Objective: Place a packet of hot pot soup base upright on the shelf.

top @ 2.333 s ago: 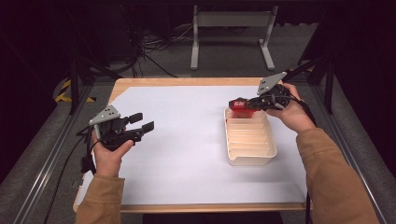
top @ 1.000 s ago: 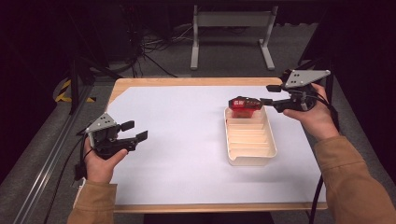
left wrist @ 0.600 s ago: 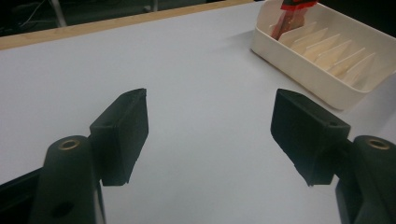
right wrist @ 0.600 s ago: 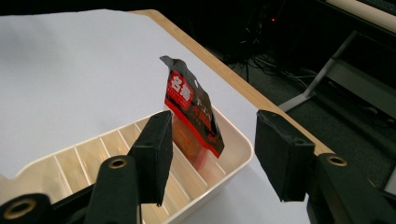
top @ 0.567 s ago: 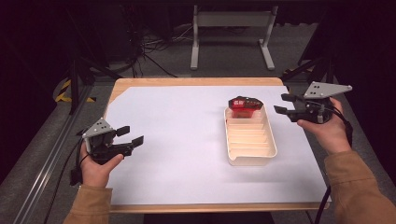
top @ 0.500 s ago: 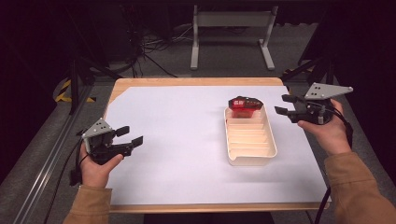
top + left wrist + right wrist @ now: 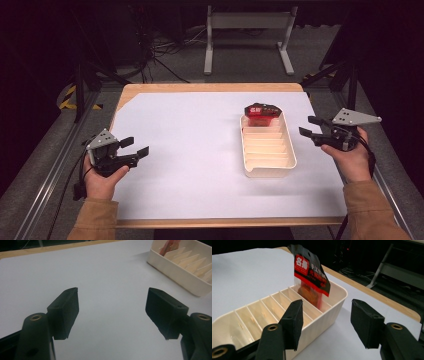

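A cream tray [image 7: 269, 171] with several slots lies right of centre on the table. A red-and-black snack packet [image 7: 262, 111] stands upright in its far slot. My right gripper [image 7: 311, 126] hovers just right of the tray, apart from it. Its jaws have just been opening and stand open with nothing between them. In the right gripper view the packet [image 7: 310, 272] rises from the tray [image 7: 332, 310] beyond my right gripper [image 7: 325, 307]. My left gripper [image 7: 135, 146] is open and empty near the table's left edge, and the tray [image 7: 175, 270] lies far off beyond my left gripper [image 7: 112, 293].
A white sheet [image 7: 200, 150] covers the wooden table [image 7: 210, 87]. A metal stand [image 7: 247, 30] and cables sit on the floor behind the table. Dark rails run along both sides.
The right gripper let go of the packet in the tray's far slot, then drew back to the right and down. The left hand drifted slightly toward the near left corner.
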